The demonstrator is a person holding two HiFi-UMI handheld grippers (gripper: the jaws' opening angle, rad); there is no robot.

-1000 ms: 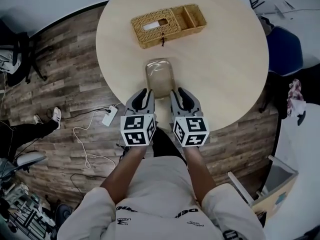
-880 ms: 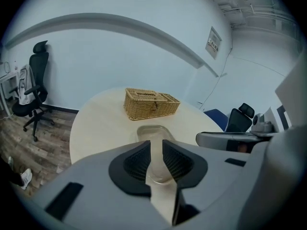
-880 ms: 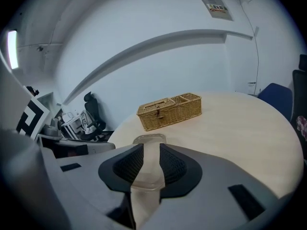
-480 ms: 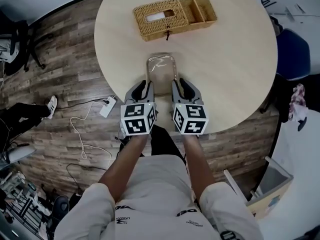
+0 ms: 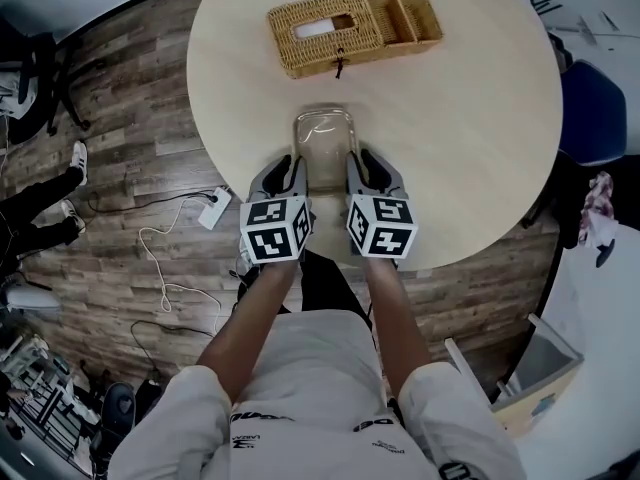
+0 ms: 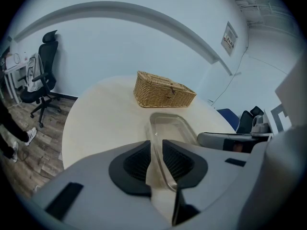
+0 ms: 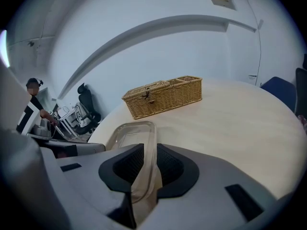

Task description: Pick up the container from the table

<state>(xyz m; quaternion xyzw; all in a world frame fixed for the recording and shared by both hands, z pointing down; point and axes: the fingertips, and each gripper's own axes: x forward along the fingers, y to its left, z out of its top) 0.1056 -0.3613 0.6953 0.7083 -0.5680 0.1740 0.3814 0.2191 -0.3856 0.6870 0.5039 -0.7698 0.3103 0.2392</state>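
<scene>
Clear container (image 5: pixel 323 140) sits on the round table (image 5: pixel 450 148), on the person's side of the wicker basket (image 5: pixel 355 28). It's near the basket but not touching, w/ one short end pointing at it.

L gripper (image 5: pixel 288 171) is at the container end far from the basket, on the left long wall. In the left gripper view the gripper (image 6: pixel 154 150) has its pads nearly together, w/ the wall of the container (image 6: pixel 172 126) pinched btw them and the basket (image 6: pixel 163 91) beyond.

R gripper (image 5: pixel 362 168) is at the same far-from-basket end, on the right long wall. In the right gripper view the gripper (image 7: pixel 149 157) has its pads closed to a slim gap, clamped on the rim of the container (image 7: pixel 129 133), w/ the basket (image 7: pixel 163 97) behind.

The two grippers are side by side, w/ the container btw them. Can't tell if its base is off the tabletop.
</scene>
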